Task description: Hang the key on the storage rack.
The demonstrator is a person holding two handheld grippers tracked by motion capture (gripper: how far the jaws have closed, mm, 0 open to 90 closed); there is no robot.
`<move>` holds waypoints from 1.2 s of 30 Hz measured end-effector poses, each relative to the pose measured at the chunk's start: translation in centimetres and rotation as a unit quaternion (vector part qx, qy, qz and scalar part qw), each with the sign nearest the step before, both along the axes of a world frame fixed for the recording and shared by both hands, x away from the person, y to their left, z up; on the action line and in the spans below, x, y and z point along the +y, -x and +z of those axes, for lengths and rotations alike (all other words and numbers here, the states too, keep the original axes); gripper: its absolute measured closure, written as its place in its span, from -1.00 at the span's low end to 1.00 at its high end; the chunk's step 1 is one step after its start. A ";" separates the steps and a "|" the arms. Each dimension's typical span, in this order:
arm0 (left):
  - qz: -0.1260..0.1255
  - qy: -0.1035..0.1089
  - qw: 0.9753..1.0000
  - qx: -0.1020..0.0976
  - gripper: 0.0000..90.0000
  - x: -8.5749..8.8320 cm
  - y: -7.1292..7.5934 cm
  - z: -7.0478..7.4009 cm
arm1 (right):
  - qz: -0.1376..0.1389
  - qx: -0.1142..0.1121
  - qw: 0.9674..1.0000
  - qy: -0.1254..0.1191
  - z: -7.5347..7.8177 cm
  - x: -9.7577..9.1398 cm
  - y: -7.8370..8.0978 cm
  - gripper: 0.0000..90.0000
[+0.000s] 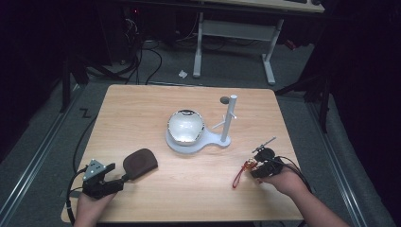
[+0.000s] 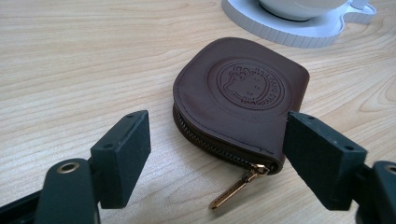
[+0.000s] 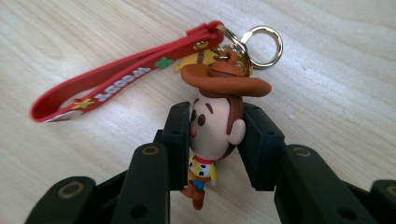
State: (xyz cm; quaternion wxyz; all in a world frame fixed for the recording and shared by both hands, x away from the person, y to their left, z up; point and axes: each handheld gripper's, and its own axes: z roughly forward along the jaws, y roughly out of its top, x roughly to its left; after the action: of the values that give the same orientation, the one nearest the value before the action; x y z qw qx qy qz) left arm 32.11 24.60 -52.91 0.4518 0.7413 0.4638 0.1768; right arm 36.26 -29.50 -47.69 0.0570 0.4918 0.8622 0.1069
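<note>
One cowboy keychain figure [image 3: 212, 128], legs half hidden, pinched in the right gripper [image 3: 212, 140] jaws; left gripper [image 2: 217, 154] jaws gape around one zip pouch [image 2: 238, 98] at 8 o'clock on the counter [image 1: 142, 109]

A pouch [image 1: 140, 163] is lying near the desk's [image 1: 142, 104] front left corner, a keychain [image 1: 240, 174] near its front right, a stand [image 1: 198, 139] sitting mid-desk.

Bare desk [image 1: 142, 101] lay open between pouch [image 1: 140, 163] and keychain [image 1: 242, 172]. White stand [image 1: 228, 124] with bowl [image 1: 186, 126] blocked the centre; rear corners stayed passable.
</note>
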 end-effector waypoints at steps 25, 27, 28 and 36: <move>-0.005 -0.001 1.000 -0.004 -0.47 -0.2 0.2 0.1 | 0.035 -0.012 0.999 0.019 7.2 1.0 1.6 0.51; -0.005 -0.001 1.000 -0.003 -0.47 -0.2 0.2 0.1 | 0.038 -0.015 0.999 0.017 7.7 1.1 1.6 0.52; -0.005 -0.001 1.000 -0.004 -0.47 -0.2 0.2 0.1 | 0.037 -0.018 0.999 0.016 7.8 1.1 1.6 0.52; -0.004 -0.001 1.000 -0.003 -0.47 -0.2 0.2 0.1 | 0.036 -0.024 0.999 0.007 9.1 1.1 1.7 0.52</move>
State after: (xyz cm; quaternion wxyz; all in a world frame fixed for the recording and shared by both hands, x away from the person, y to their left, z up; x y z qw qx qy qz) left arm 31.93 24.41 -52.84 0.4532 0.7430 0.4591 0.1780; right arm 34.52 -28.35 -38.59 0.0770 0.4577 0.8783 0.1146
